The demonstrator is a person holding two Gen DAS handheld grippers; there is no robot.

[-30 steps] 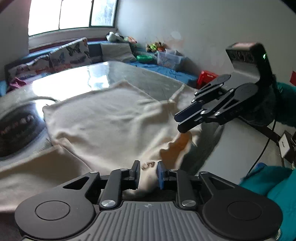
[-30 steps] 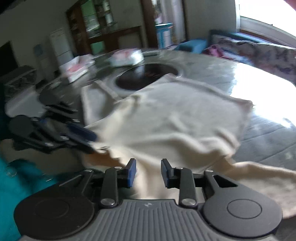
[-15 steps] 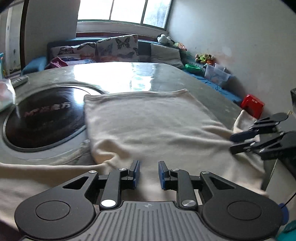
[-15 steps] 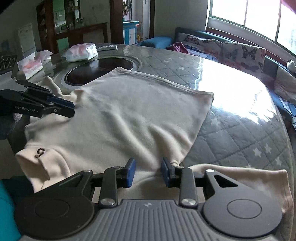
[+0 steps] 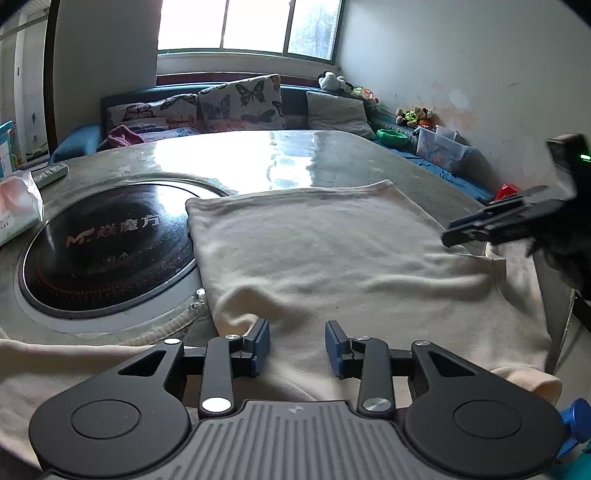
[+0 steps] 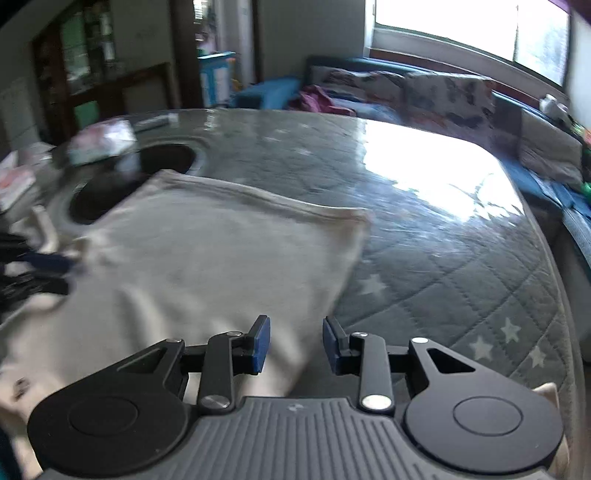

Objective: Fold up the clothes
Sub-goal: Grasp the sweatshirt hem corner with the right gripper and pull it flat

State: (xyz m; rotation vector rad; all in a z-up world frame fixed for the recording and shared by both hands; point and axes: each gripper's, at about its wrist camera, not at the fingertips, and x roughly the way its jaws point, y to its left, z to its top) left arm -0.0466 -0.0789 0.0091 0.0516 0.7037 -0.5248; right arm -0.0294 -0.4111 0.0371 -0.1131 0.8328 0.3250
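Daylight is pouring through the window (image 5: 245, 26) at twelve o'clock, glaring off the quilted grey worktop (image 5: 236, 162). A blue sofa (image 5: 74, 146) with butterfly cushions (image 5: 240, 101) is running beneath it. At two o'clock, the white wall (image 5: 461, 59) is showing stains; a dark cabinet (image 6: 99, 70) is standing at ten o'clock.

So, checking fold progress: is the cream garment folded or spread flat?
Partly folded: the cream garment lies doubled on the table, one sleeve trailing out beside it.
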